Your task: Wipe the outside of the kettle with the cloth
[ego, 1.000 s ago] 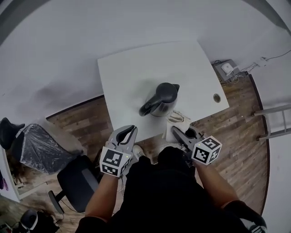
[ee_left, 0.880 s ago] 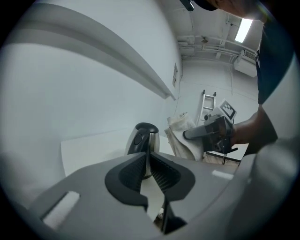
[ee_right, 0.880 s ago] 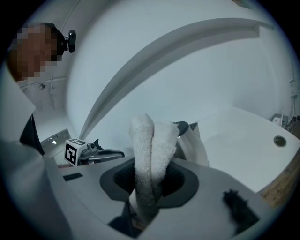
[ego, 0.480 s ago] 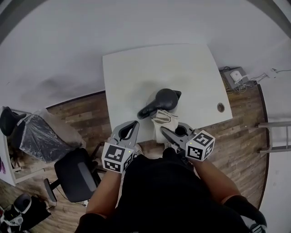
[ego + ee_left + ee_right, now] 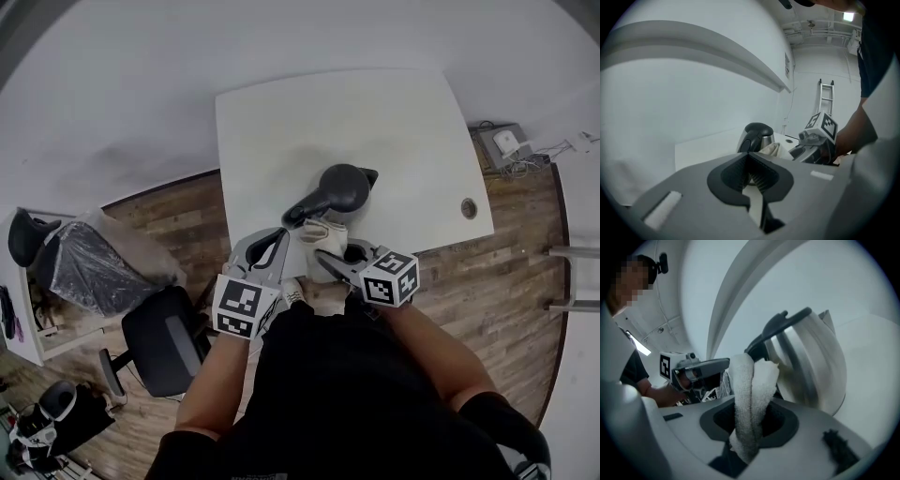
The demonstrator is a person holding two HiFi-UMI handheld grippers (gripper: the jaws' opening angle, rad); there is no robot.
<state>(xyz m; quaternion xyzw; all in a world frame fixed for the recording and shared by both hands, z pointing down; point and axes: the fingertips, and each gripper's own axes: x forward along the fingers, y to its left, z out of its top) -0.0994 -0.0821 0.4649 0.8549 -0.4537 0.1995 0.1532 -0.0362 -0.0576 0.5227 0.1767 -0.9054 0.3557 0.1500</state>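
A steel kettle [image 5: 342, 190] with a black lid and handle stands near the front edge of the white table [image 5: 281, 122]. My right gripper [image 5: 323, 258] is shut on a bunched white cloth [image 5: 325, 230], which lies against the kettle's near side. In the right gripper view the cloth [image 5: 751, 387] sticks up between the jaws, right by the kettle [image 5: 811, 366]. My left gripper [image 5: 275, 242] is shut and empty, just short of the handle's lower end. From the left gripper view the kettle [image 5: 757, 136], the cloth [image 5: 769, 149] and the right gripper [image 5: 813, 140] show ahead.
A black office chair [image 5: 164, 342] and a plastic-covered object [image 5: 89, 267] stand on the wooden floor at the left. The table has a cable hole [image 5: 469, 208] near its right front corner. A socket box with cables [image 5: 506, 142] and a ladder [image 5: 572, 253] are at the right.
My right gripper has come left and down with the cloth, up to the kettle's near side. The left gripper has edged toward the handle.
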